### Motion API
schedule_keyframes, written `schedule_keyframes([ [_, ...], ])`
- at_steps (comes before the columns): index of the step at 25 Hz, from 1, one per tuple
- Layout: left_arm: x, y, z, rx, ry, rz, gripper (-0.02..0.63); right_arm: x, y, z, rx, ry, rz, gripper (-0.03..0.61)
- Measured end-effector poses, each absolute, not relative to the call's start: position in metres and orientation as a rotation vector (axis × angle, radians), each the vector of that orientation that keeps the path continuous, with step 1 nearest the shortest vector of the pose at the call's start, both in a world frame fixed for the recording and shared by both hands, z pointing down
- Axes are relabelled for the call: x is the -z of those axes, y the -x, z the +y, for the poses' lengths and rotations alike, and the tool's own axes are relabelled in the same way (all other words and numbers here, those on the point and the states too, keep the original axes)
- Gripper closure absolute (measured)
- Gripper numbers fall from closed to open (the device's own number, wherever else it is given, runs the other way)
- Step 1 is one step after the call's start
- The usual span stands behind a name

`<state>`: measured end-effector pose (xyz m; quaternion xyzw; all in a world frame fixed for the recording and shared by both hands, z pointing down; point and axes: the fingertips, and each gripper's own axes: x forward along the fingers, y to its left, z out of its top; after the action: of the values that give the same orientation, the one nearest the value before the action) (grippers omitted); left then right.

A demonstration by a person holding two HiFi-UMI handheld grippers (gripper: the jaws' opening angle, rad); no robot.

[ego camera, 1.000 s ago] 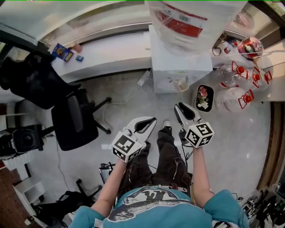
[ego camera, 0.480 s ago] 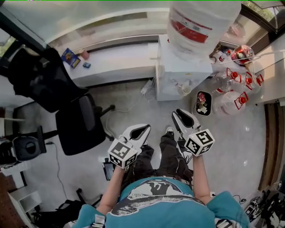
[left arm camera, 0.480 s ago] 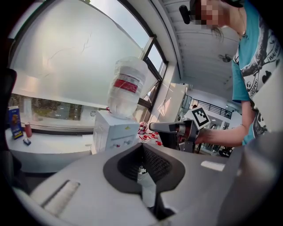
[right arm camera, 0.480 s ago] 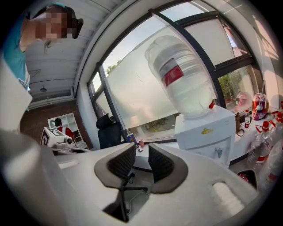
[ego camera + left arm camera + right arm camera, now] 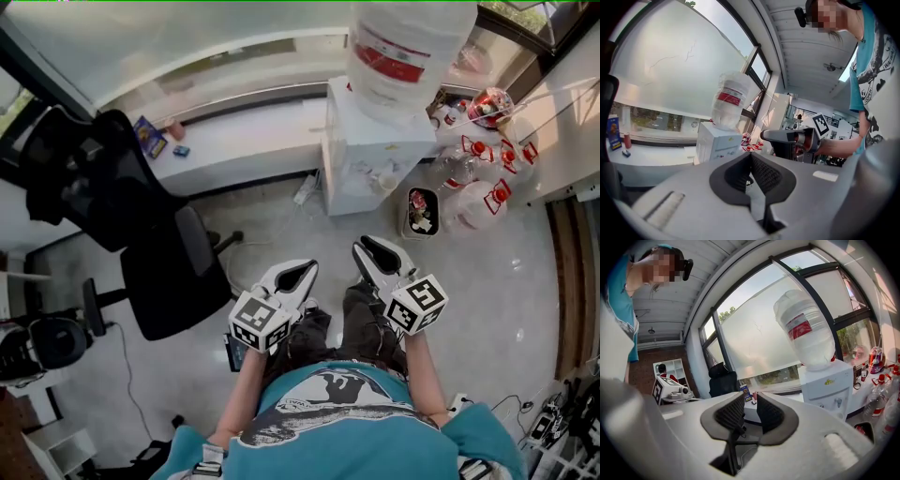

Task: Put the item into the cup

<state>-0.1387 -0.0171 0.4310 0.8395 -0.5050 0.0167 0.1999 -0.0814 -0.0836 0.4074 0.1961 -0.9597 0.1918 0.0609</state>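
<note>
I hold both grippers at waist height above the floor, and both are empty. My left gripper (image 5: pixel 307 268) (image 5: pixel 750 157) has its pad tips touching and grips nothing. My right gripper (image 5: pixel 365 245) (image 5: pixel 750 401) shows a narrow gap between its pads, through which I see the far ledge. Each gripper also shows from the side in the other's view: the right gripper (image 5: pixel 787 137) and the left gripper (image 5: pixel 670 390). A white water dispenser (image 5: pixel 366 141) (image 5: pixel 829 380) with a large bottle (image 5: pixel 408 47) stands ahead. I cannot pick out a cup or the item for certain.
A black office chair (image 5: pixel 169 262) stands at the left. A white ledge (image 5: pixel 234 141) under the window carries a blue box (image 5: pixel 148 136). A small dark bin (image 5: pixel 419 213) and several clear jugs with red caps (image 5: pixel 478 202) sit right of the dispenser.
The head view has drifted, so the dispenser and chair sit differently in the picture. Both grippers stay in front of the body, a little lower, with their jaws unchanged.
</note>
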Motion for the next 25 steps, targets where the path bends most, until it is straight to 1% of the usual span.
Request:
schedule_keyframes([
  [12, -0.413, 0.119, -0.014, -0.034, -2.396, -1.384, 0.615, -0.389, 0.086, -0.046, -0.548, -0.483, -2.922, 0.502],
  [14, -0.412, 0.113, -0.012, -0.039, -2.395, -1.391, 0.615, -0.386, 0.082, -0.042, -0.540, -0.473, -2.934, 0.526],
  [25, -0.408, 0.070, 0.017, -0.054, -2.330, -1.480, 0.615, -0.380, 0.024, -0.018, -0.579, -0.438, -2.966, 0.554],
])
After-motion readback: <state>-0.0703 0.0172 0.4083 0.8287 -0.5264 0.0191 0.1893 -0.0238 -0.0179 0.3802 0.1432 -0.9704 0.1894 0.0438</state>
